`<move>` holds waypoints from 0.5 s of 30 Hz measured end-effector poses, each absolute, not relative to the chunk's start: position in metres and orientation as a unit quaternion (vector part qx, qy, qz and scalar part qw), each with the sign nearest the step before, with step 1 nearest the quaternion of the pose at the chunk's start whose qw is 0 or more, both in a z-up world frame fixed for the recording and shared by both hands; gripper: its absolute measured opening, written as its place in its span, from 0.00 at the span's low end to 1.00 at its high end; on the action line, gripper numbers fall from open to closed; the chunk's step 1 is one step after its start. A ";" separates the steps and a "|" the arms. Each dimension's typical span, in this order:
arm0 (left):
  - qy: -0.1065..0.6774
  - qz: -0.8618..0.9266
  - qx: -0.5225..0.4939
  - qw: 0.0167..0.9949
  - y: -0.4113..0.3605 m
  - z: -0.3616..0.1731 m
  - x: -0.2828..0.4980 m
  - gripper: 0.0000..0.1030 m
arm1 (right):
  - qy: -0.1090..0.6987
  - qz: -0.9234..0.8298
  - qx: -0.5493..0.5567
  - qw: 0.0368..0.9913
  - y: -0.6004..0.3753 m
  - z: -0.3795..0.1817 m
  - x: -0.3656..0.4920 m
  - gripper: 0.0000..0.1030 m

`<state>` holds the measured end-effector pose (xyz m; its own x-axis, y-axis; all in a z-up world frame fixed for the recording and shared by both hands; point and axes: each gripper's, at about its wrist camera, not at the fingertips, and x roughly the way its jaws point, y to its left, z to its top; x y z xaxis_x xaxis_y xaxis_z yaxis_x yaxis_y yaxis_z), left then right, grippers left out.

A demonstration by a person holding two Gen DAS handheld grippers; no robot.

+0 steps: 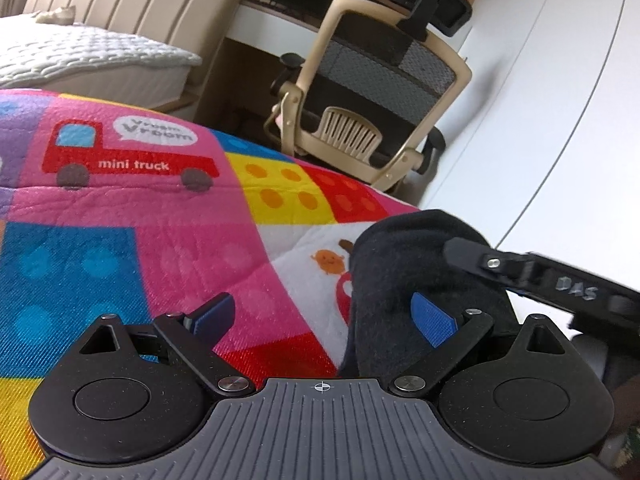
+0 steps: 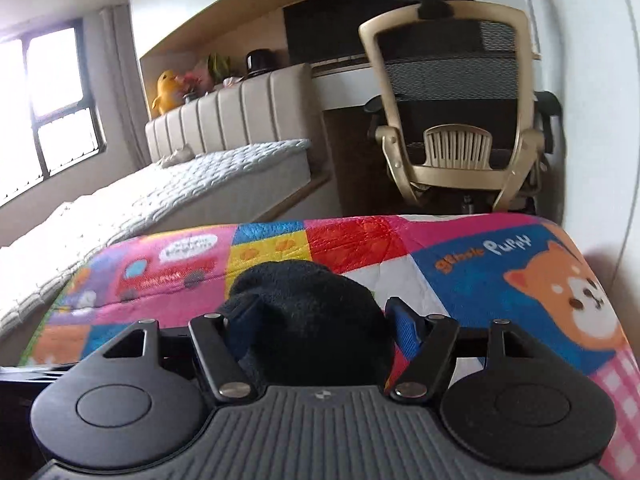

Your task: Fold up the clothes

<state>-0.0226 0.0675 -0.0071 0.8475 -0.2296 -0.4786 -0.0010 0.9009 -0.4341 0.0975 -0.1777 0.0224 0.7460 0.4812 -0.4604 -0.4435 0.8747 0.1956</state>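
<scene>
Your right gripper (image 2: pixel 320 332) sits around the black garment (image 2: pixel 308 316): the bunched dark cloth fills the gap between the blue pads (image 2: pixel 404 326), and both pads appear to touch it, so read this as a grip on the bundle. Your left gripper (image 1: pixel 324 320) stands wide apart with nothing pinched; its right pad (image 1: pixel 434 318) lies against the same black garment (image 1: pixel 404 292), while its left pad hangs over bare cloth.

The garment is a rounded lump, so no long axis shows. It rests near the right part of the colourful quilt (image 1: pixel 160 240), just short of the far edge. Left of it the quilt lies open, truck print and all. Beyond the far edge stand an office chair (image 2: pixel 456 120) and a bed (image 2: pixel 180 192); a white wall (image 1: pixel 540 100) closes the right side.
</scene>
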 end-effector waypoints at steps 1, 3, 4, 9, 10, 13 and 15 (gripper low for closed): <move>0.269 -0.062 -0.216 0.936 0.068 -0.008 -0.022 0.95 | 0.262 0.250 0.043 0.931 -0.178 0.021 0.101 0.66; 0.270 -0.063 -0.220 0.935 0.069 -0.009 -0.021 0.95 | 0.279 0.251 0.068 0.925 -0.182 0.020 0.108 0.69; 0.270 -0.064 -0.222 0.935 0.070 -0.009 -0.021 0.96 | 0.284 0.248 0.075 0.923 -0.184 0.021 0.107 0.71; 0.270 -0.068 -0.222 0.935 0.070 -0.010 -0.022 0.97 | 0.256 0.220 0.052 0.940 -0.188 0.034 0.085 0.77; 0.270 -0.067 -0.221 0.935 0.070 -0.010 -0.022 0.97 | 0.237 0.216 0.038 0.946 -0.186 0.039 0.080 0.75; 0.270 -0.065 -0.221 0.935 0.070 -0.011 -0.022 0.97 | 0.205 0.233 0.027 0.950 -0.179 0.052 0.067 0.63; 0.270 -0.065 -0.219 0.935 0.069 -0.011 -0.022 0.97 | 0.228 0.264 0.038 0.936 -0.171 0.049 0.071 0.61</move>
